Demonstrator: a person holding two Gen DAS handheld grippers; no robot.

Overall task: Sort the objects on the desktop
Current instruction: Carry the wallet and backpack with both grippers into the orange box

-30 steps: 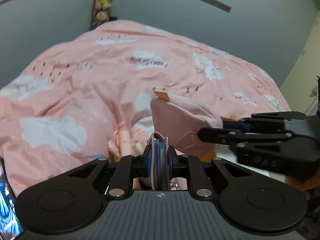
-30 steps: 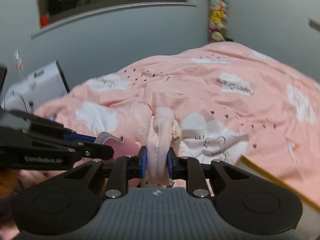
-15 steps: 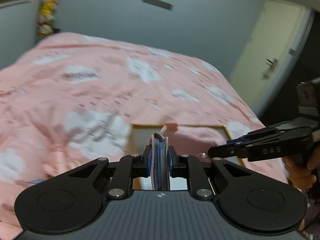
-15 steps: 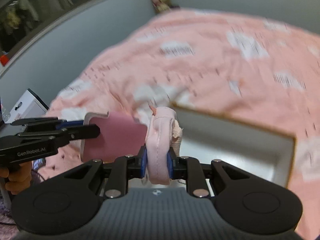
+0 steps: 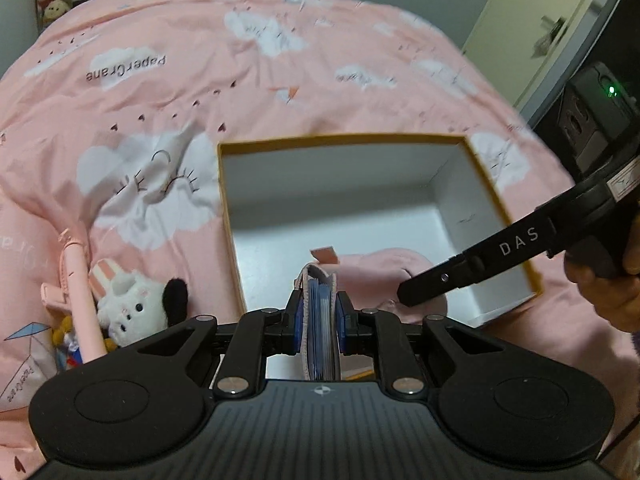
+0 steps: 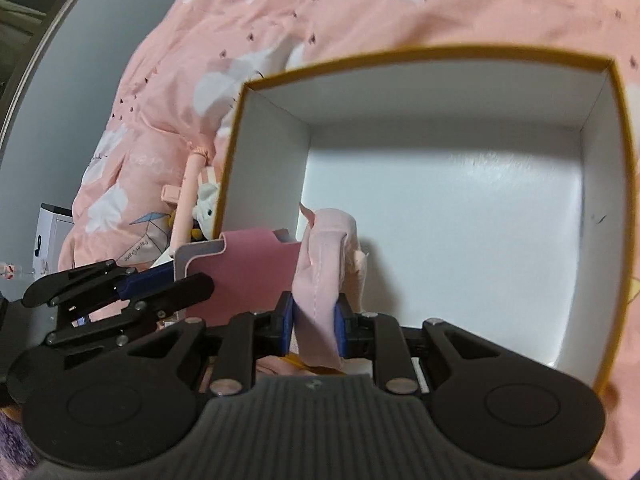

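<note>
An open box (image 5: 256, 264) with a yellow rim and white inside lies on the pink bed cover; it also shows in the right wrist view (image 6: 616, 128). My left gripper (image 5: 319, 322) is shut on a pink card holder (image 5: 320, 316) with blue cards inside, over the box's near left edge; the holder shows flat in the right wrist view (image 6: 248, 268). My right gripper (image 6: 314, 320) is shut on a pink fabric pouch (image 6: 326, 264), held over the box's near side. The pouch (image 5: 376, 276) and the right gripper's body show in the left wrist view.
A pink pen (image 5: 78, 300) and a white bunny plush (image 5: 128, 304) lie on the bed cover (image 5: 160, 80) left of the box. A white carton (image 6: 52, 236) stands at the far left. A door (image 5: 532, 36) is at the back right.
Both grippers have swung down and toward the box with their objects still held. The box, seen only partly before, now fills both views from above.
</note>
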